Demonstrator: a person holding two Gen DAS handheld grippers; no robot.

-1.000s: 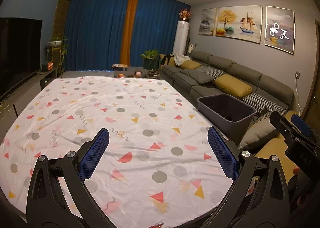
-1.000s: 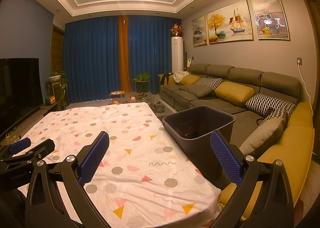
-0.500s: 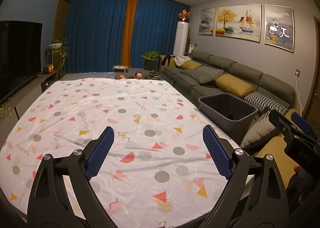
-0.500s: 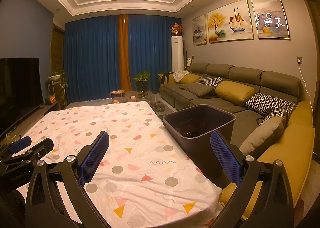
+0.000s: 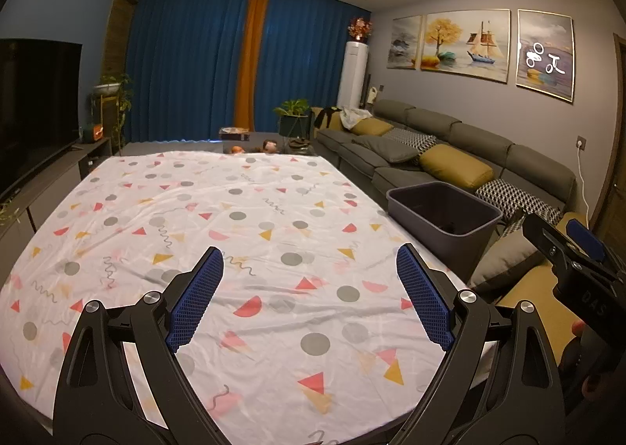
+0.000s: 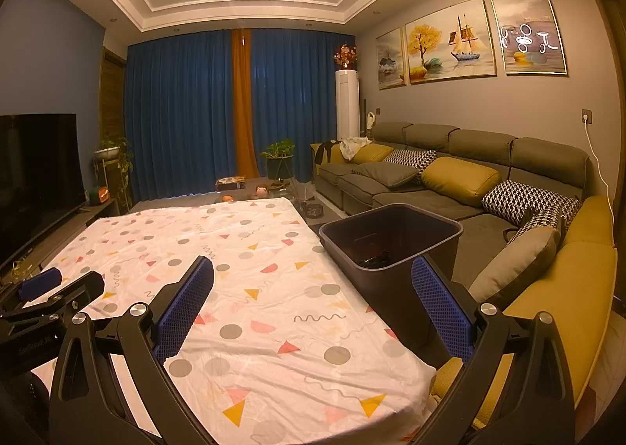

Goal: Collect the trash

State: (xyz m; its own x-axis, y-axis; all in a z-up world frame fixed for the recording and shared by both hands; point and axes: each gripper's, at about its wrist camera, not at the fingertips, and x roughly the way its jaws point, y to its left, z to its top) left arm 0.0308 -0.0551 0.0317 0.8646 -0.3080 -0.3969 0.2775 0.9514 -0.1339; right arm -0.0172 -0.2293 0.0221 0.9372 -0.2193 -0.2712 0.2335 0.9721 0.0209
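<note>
Honestly, you look pretty much done here. The patterned tablecloth [image 5: 242,234] is bare in both views; I can't spot a single wrapper or scrap on it, just the printed dots and triangles. The dark bin [image 6: 391,237] sits right against the table's right edge, between the table and the sofa [image 6: 450,179], and there's some dark stuff at the bottom of it. Too murky to say what, but my guess is that's the trash you were after.

Your left gripper [image 5: 309,296] hangs over the near end of the table with its blue pads spread wide, nothing between them. Your right gripper [image 6: 313,312] is the same deal: spread wide, empty, hovering over the near right corner with the bin just ahead of its right finger.

What's left, if anything? Maybe the bits on the low coffee table [image 5: 270,144] past the far edge, though I can't tell whether those count as trash. I'd give the floor by the bin a glance too, since neither camera shows it.
</note>
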